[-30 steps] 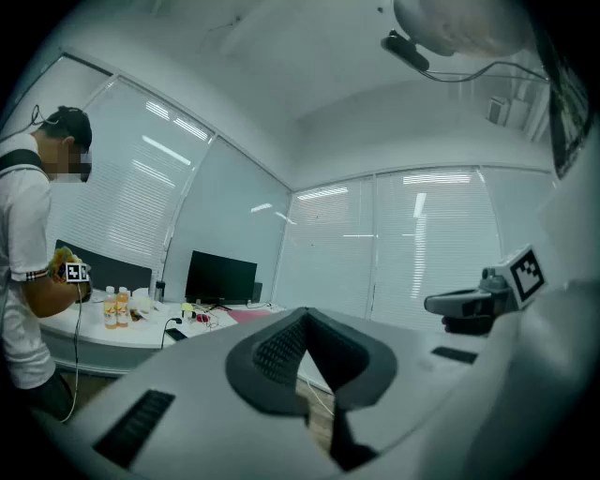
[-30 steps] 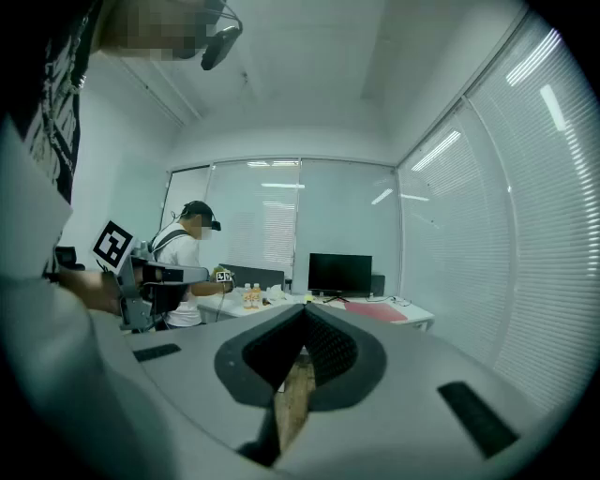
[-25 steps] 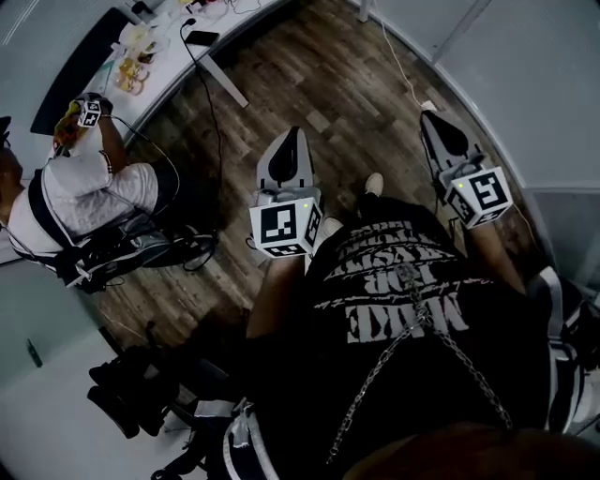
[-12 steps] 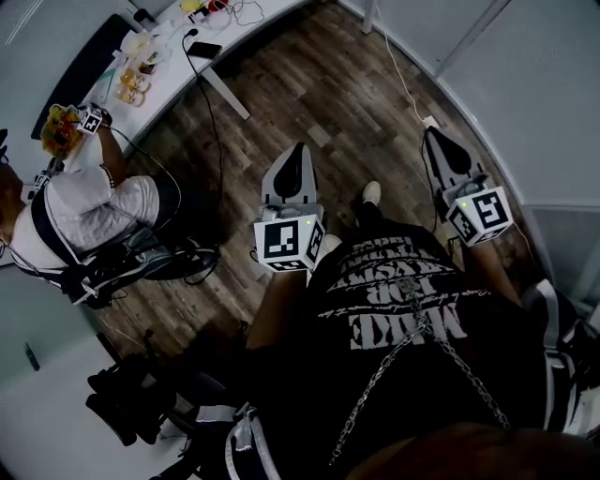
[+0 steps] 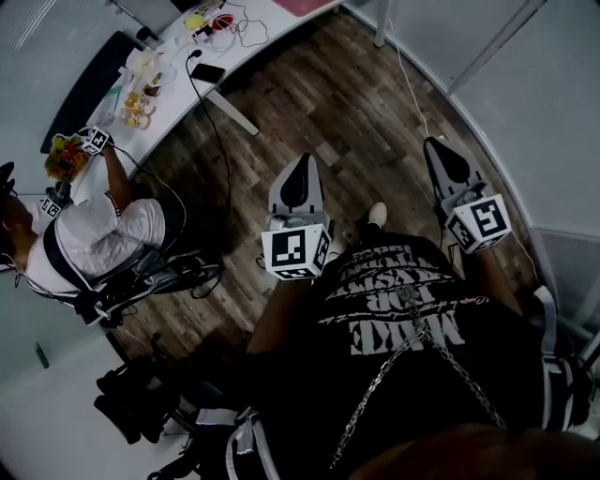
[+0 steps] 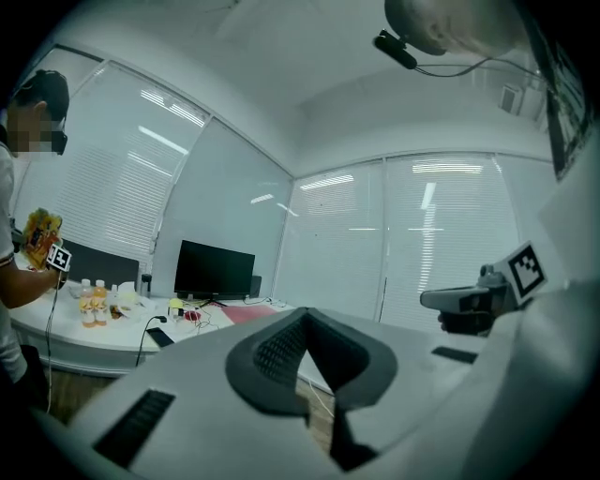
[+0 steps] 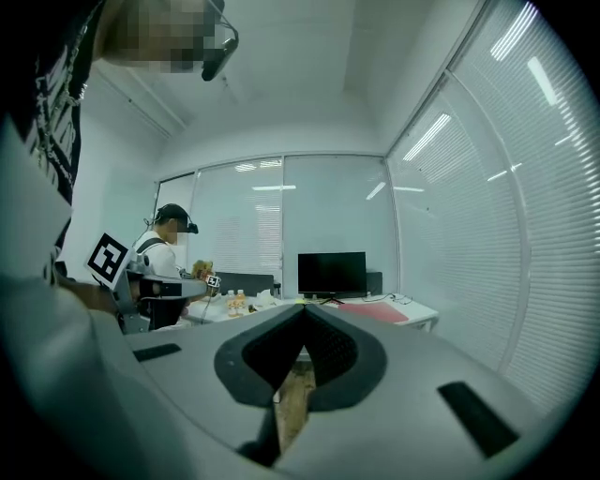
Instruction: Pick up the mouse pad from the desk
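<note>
A pink mouse pad [image 5: 306,6] lies on the white desk [image 5: 178,56] at the top edge of the head view, far from both grippers. It shows as a reddish sheet [image 6: 249,314] past the left jaws and as a reddish sheet [image 7: 373,311] past the right jaws. My left gripper [image 5: 301,161] is shut and empty, held level over the wooden floor and pointing towards the desk. My right gripper [image 5: 434,144] is also shut with nothing in it, beside the left one and nearer the window wall.
Another person [image 5: 89,230] sits at the desk's left end, holding marker-cube grippers. On the desk are a black monitor [image 6: 214,270], bottles [image 5: 139,97], a phone [image 5: 207,73] and cables. A desk leg [image 5: 232,98] stands ahead. Blinds and glass walls [image 7: 487,244] close the right side.
Both grippers, still shut, have moved forward over the floor towards the desk. More of the desk and the pink pad has come into the head view.
</note>
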